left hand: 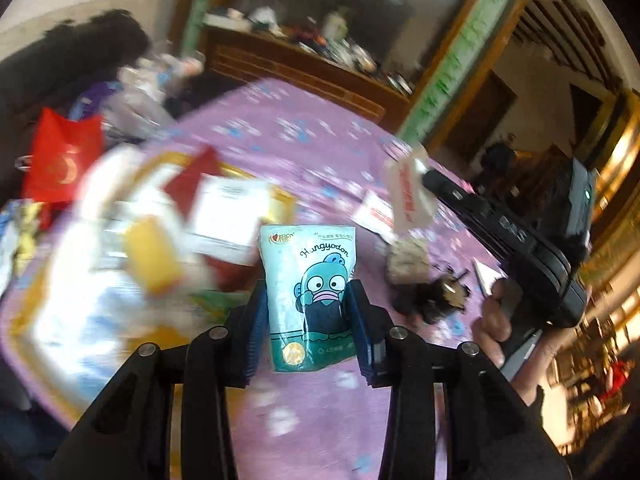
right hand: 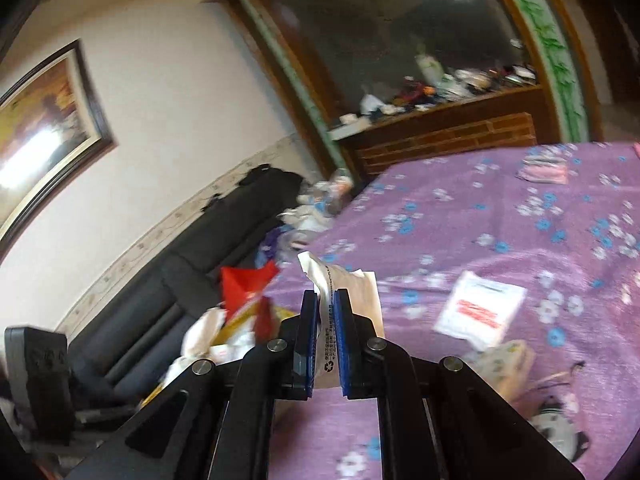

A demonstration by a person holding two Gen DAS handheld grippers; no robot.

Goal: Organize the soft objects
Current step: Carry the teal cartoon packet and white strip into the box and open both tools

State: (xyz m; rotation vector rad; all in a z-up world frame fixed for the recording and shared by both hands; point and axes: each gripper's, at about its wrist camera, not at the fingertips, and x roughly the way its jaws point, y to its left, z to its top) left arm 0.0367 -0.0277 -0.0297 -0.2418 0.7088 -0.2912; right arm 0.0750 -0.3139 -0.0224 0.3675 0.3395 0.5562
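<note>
Both grippers loaded, drop-off pile lies to the left

Tissue pack (left hand: 308, 296), teal with a cartoon fish, stands upright between the blue pads of the left gripper (left hand: 308, 320). Pads press on its two long edges, so it is pinched, long axis pointing away along the fingers. Jaws part-way closed on it, not fully together.

Right gripper (right hand: 326, 320) has jaws nearly together, pinching a thin white plastic wrapper (right hand: 326, 288) with small printed text and a recycling mark; the wrapper sticks out past the tips, crumpled at the top.

Key relation: the heap of boxes and packets (left hand: 160, 240), blurred, sits left of and just beyond the held tissue pack in the left wrist view. Left gripper is nearer to it; the right gripper, seen at the right of that view, is further off. Judgement: next move carries the tissue pack left onto or beside that heap, then release.

Surface is a purple flowered bedspread (right hand: 480, 220), so a bed, soft and uneven. Loose on it: a white packet with red print (right hand: 480, 308), a small patterned pouch (left hand: 408, 258), a dark tangled item (left hand: 432, 296), too blurred to name.

Room: dark sofa (right hand: 160, 280) along the wall, framed picture (right hand: 48, 120), cluttered wooden shelf (right hand: 440, 108), red bag (left hand: 60, 160) at left.
</note>
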